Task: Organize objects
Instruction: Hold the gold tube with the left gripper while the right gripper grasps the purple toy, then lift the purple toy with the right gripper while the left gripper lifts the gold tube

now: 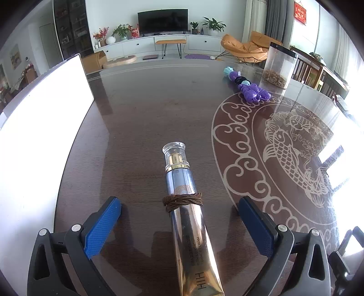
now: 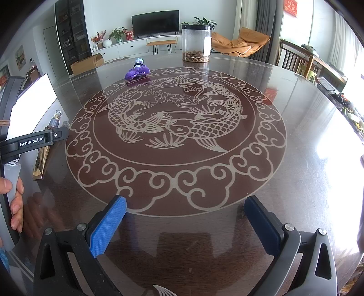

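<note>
Dark round table (image 2: 295, 159) with pale koi inlay (image 2: 173, 118) — ahead. Beyond it: television (image 1: 163, 21), orange lounge chair (image 1: 243, 49), potted plants (image 1: 213, 24) — far wall.

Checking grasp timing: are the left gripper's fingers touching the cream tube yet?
Apart. The left wrist view shows the left gripper open, with bare table visible between each blue finger and the cream tube lying between them.
</note>
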